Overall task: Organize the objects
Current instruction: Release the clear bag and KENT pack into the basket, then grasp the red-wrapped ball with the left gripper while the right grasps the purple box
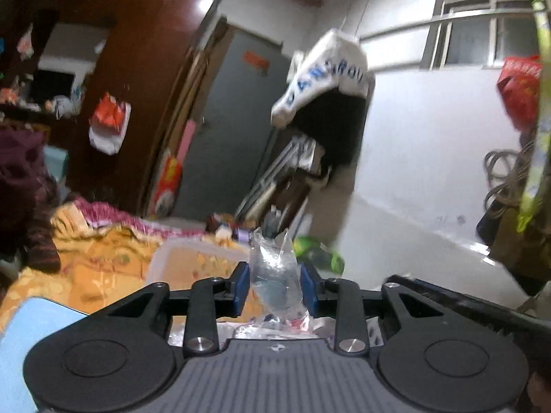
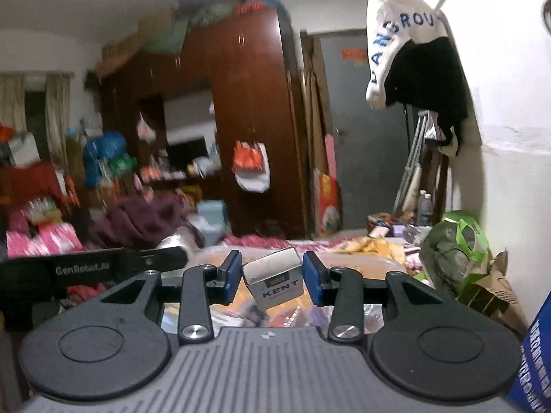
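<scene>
Both grippers lifted above the bed, each with something between its blue pads.

Our left gripper [image 1: 274, 287] pinches a crumpled clear plastic bag [image 1: 273, 268], which stands up between the pads and rises above them; our right gripper [image 2: 271, 277] has a silver KENT cigarette pack [image 2: 273, 280] tilted between its pads, though we cannot tell whether both pads press on it, since a small gap shows at each side. Just beyond the fingers we see a clear plastic bin [image 1: 193, 258] resting on the orange patterned bedspread [image 1: 100, 258]. A green bag [image 2: 458, 241] sits at the bed's far right, near the white wall. Farther back stand a dark red wardrobe [image 2: 255, 120] and a grey door [image 2: 365, 130], and a white garment with blue lettering [image 1: 327, 72] hangs over a black one.
</scene>
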The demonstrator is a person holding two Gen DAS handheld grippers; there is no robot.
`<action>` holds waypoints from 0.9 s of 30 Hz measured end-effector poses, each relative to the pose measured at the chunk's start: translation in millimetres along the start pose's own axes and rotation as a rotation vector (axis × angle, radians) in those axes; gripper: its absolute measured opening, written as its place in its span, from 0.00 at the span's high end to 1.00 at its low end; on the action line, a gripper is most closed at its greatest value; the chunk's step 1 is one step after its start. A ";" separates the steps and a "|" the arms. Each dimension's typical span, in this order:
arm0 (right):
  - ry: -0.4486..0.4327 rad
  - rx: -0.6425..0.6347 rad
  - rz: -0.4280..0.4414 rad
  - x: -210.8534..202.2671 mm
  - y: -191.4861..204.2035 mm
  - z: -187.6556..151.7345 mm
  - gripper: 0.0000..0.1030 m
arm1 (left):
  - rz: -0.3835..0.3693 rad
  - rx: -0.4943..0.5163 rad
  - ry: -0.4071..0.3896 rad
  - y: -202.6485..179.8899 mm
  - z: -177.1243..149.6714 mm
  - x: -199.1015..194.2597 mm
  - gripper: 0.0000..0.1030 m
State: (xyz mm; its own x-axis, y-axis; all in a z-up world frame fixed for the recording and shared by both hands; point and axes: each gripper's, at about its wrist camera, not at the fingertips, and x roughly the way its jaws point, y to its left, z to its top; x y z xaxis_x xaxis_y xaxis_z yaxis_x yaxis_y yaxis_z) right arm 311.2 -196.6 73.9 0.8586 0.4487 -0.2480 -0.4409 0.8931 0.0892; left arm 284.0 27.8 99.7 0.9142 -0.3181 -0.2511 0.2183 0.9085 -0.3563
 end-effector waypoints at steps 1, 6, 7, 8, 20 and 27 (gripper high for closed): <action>0.009 -0.011 -0.022 8.1 1.6 -4.0 0.47 | -0.008 0.009 0.038 2.2 -0.1 11.7 0.49; -0.003 -0.056 -0.041 -21.1 11.8 -18.7 0.04 | 0.039 0.044 0.026 9.5 -8.6 -1.5 0.35; -0.032 -0.058 -0.035 -35.8 12.3 -21.2 0.00 | 0.016 0.057 -0.009 10.1 -11.6 -16.1 0.30; -0.049 -0.051 -0.029 -50.2 13.1 -25.8 0.00 | 0.003 0.069 -0.035 10.3 -16.1 -31.9 0.17; 0.352 -0.044 0.124 20.0 33.5 -119.3 0.24 | 0.134 0.050 0.114 60.1 -74.5 -58.7 0.12; 0.352 -0.042 0.146 18.6 34.6 -125.6 0.44 | 0.141 0.065 0.187 54.8 -94.3 -50.3 0.12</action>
State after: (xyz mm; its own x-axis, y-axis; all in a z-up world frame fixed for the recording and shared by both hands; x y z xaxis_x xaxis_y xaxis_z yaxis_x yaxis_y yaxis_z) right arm 279.0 -161.5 -48.8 0.6466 0.5260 -0.5525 -0.5685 0.8152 0.1109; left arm 217.8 68.0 8.0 0.8594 -0.2262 -0.4585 0.1200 0.9610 -0.2491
